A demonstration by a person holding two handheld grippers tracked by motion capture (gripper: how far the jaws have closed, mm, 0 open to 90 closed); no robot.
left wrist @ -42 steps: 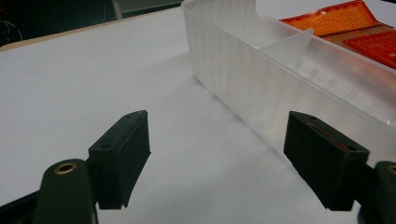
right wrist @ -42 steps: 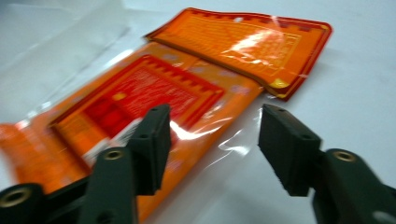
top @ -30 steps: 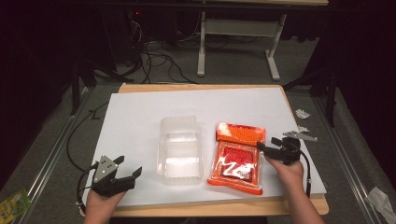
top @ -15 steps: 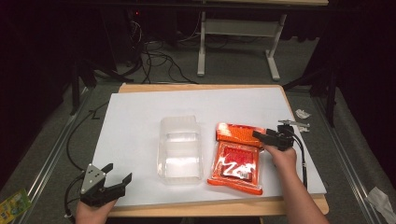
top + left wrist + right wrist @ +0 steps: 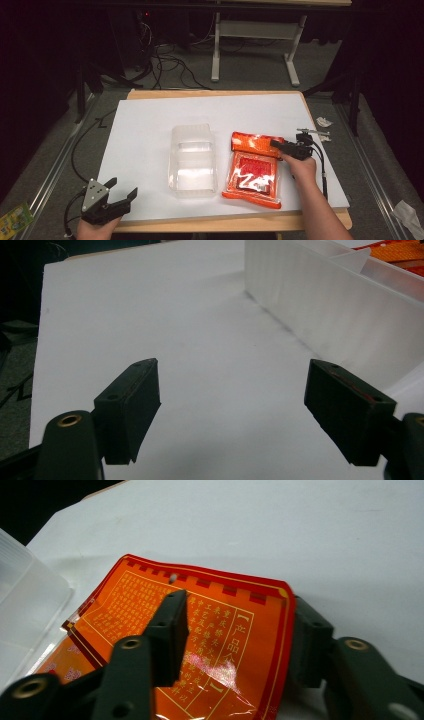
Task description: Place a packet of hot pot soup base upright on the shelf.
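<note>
High view, table: a wooden table [image 5: 210, 93] carries a large white sheet [image 5: 150, 130] that covers almost all of its top
High view, container: a clear plastic container [image 5: 193, 160] stands near the middle of the white sheet, long side pointing away from the person
High view, pouch: an orange and red pouch [image 5: 252, 170] lies flat just beside the container, on its right side, with the folded top edge at the far end
High view, right gripper: the right gripper [image 5: 278, 145] is at the far right corner of the pouch, with the right hand [image 5: 299, 166] behind it; from here I cannot tell how wide the jaws are
High view, left gripper: the left gripper [image 5: 122, 191] is at the near left corner of the sheet, well apart from the container, jaws spread wide and holding nothing
High view, small things: some small metal parts [image 5: 315, 133] and a bit of crumpled paper [image 5: 323, 121] lie on the floor side, right of the table edge
Left gripper view: the two black jaws stand far apart over the bare white sheet [image 5: 200, 340]; the wall of the container [image 5: 325, 305] is at the right, not touching them
Right gripper view: the jaws are partly open around the corner of the pouch [image 5: 215, 625]; one jaw lies over the printed face, the other is just past the red edge, and they do not yet press it; the container [image 5: 25, 590] is at the left
</note>
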